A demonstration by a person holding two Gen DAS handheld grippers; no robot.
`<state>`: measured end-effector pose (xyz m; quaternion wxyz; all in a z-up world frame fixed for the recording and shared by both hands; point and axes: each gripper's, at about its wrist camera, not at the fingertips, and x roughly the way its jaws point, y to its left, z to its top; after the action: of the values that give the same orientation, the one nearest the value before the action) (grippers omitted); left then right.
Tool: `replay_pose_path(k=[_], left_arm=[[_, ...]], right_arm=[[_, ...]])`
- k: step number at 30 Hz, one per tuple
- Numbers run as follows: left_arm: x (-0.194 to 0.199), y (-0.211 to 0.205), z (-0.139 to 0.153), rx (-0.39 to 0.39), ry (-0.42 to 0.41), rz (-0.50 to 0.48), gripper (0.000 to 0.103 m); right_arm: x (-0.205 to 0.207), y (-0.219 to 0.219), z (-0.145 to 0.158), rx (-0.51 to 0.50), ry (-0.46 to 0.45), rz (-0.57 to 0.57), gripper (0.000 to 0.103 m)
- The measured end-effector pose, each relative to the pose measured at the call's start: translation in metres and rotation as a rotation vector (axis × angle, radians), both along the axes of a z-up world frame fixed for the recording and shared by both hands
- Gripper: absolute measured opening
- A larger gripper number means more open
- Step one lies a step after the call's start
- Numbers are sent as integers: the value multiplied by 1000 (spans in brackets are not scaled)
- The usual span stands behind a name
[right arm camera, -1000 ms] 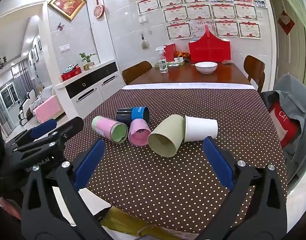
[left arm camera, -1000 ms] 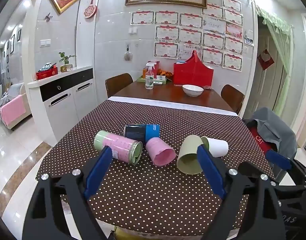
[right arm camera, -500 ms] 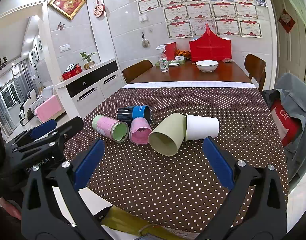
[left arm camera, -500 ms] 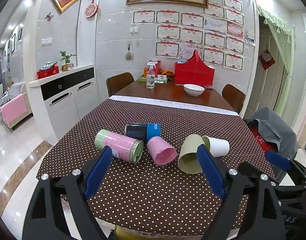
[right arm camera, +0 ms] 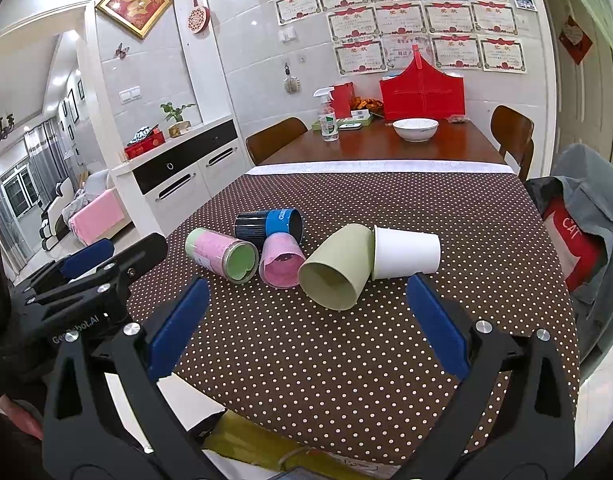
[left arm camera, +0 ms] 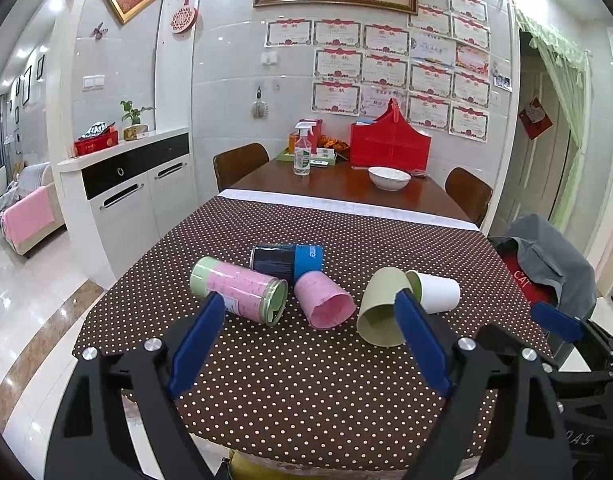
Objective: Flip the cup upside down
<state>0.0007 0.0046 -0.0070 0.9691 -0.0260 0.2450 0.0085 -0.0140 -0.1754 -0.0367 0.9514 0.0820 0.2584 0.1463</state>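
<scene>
Cups lie tipped on the dotted tablecloth (right arm camera: 346,360), none flipped yet: green cup (right arm camera: 338,268) touching white cup (right arm camera: 406,254) at right, pink cup (right arm camera: 280,264) and two cans to their left. I hold my right gripper (right arm camera: 306,320) and left gripper (left arm camera: 306,340) near the table's near edge, both spread wide and empty, likely for a sideways grab.

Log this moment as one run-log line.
left gripper: open, empty | right gripper: open, empty | olive-green plastic cup: on side, untouched | flip: not started
</scene>
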Motion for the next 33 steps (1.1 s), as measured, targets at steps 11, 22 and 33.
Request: replay_pose_path(k=[11,22,33], left_arm=[[-2,-3,-2,26,-12,17,85],[-3,-4,-3,5,-6,2,85],[-6,-3,-3,4,-2,-12,85]], right_arm=[[2,-3,-5,2,13,-2,97],[3,-2,-5,6,18,3,97],[0,0,-6,11,27,13,97]])
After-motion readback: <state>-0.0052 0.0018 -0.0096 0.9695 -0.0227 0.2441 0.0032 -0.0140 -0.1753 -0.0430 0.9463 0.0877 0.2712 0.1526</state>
